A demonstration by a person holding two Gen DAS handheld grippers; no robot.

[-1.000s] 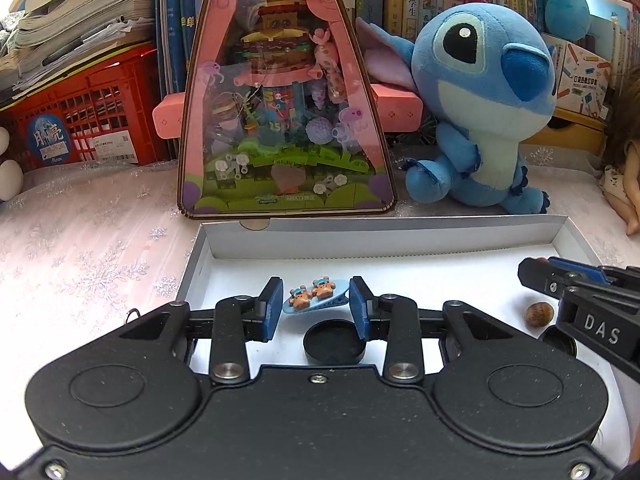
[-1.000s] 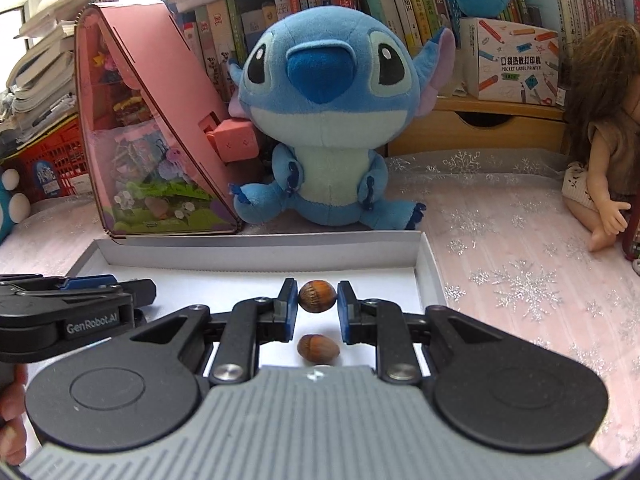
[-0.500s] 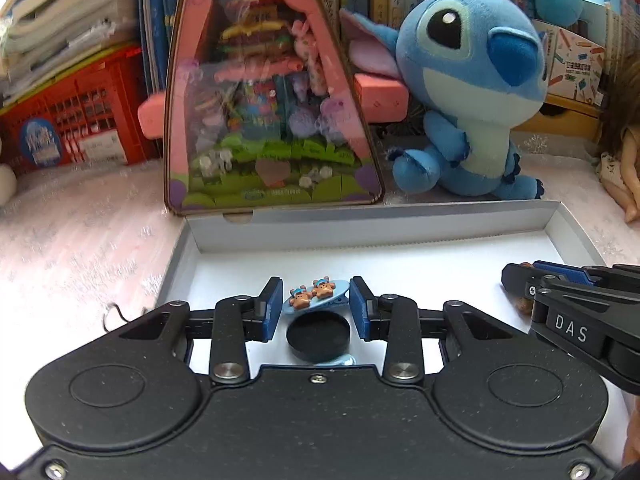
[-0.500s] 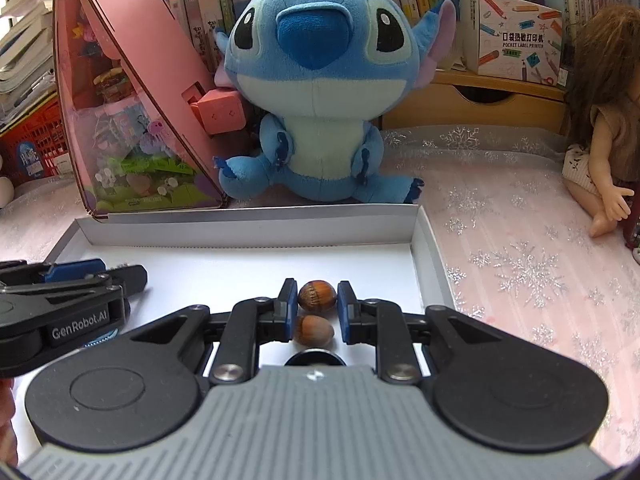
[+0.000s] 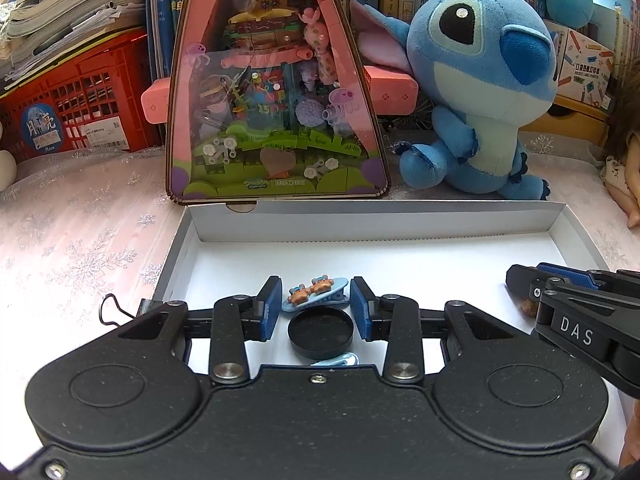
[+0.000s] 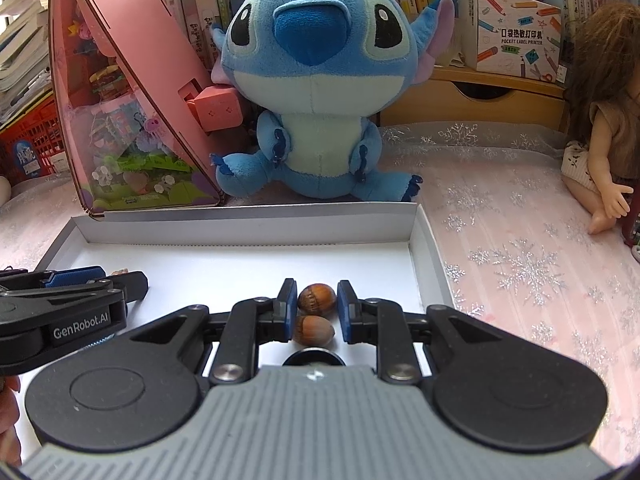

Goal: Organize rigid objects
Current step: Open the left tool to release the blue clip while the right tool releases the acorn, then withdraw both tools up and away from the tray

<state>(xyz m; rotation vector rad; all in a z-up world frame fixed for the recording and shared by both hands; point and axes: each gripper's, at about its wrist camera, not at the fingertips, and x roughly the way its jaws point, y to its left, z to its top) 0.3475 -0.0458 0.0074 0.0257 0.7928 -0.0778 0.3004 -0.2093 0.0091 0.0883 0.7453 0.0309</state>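
An open white box (image 5: 360,220) lies in front of me. My left gripper (image 5: 315,285) is low inside it, shut on a light-blue hair clip (image 5: 316,296) with two small bears. A black round cap (image 5: 320,332) and another blue clip (image 5: 338,359) lie just behind the held clip. My right gripper (image 6: 317,289) is at the right side of the box (image 6: 240,226); its jaws are opening, with a hazelnut (image 6: 317,299) loose between the pads. A second hazelnut (image 6: 314,330) lies right behind it. Each gripper shows at the edge of the other's view.
A blue plush toy (image 5: 480,80) and a pink triangular display case (image 5: 276,100) stand just behind the box. A red crate (image 5: 80,92) and books fill the back. A doll (image 6: 600,128) sits at the right. A black wire clip (image 5: 112,312) lies left of the box.
The right jaws have parted a little from the hazelnut, and the second hazelnut now lies closer under the fingers. The left gripper still holds the hair clip.
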